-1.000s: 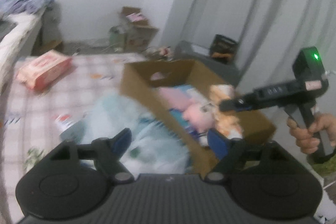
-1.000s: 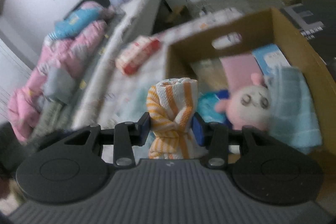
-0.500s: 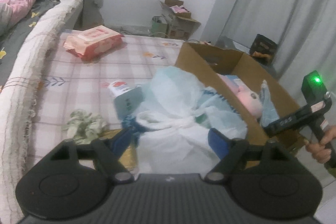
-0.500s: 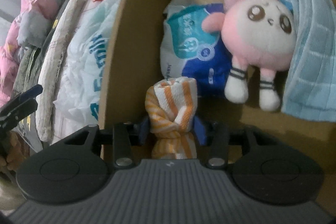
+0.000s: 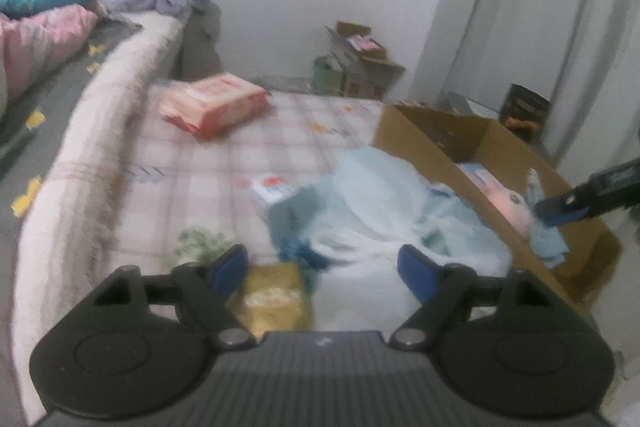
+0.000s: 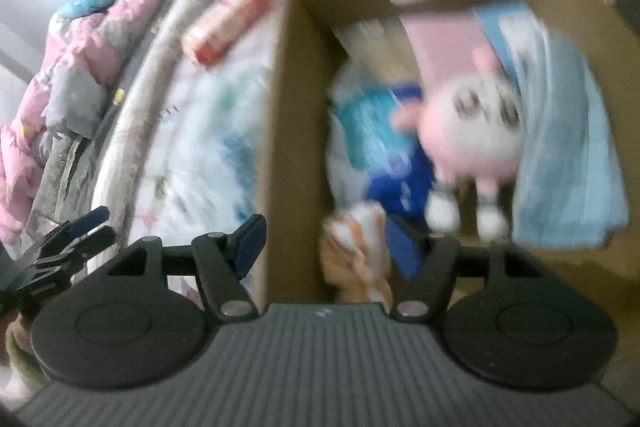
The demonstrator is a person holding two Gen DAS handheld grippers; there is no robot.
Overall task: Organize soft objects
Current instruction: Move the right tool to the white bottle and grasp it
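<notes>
My right gripper (image 6: 326,243) hangs over the near corner of the cardboard box (image 6: 280,147), its jaws opening. The orange-and-white striped cloth (image 6: 356,255) lies loose inside the box, beside the right fingertip and no longer pinched. A pink plush (image 6: 476,131), a light blue towel (image 6: 568,155) and a blue packet (image 6: 384,147) also lie in the box. My left gripper (image 5: 320,269) is open above the bed, over a yellow packet (image 5: 274,297) and a crumpled white plastic bag (image 5: 400,219). The left wrist view shows the box (image 5: 440,155) at the right.
A pink wipes pack (image 5: 212,105) lies further up the checked sheet, and a small green scrunchie (image 5: 198,241) sits by the left fingertip. A rolled blanket (image 5: 100,131) borders the sheet on the left. Pillows, small cartons and curtains stand beyond.
The right gripper's jaws have spread and let go of the striped cloth, which now rests inside the box. The left gripper has swung left and lower, bringing the yellow packet into view.
</notes>
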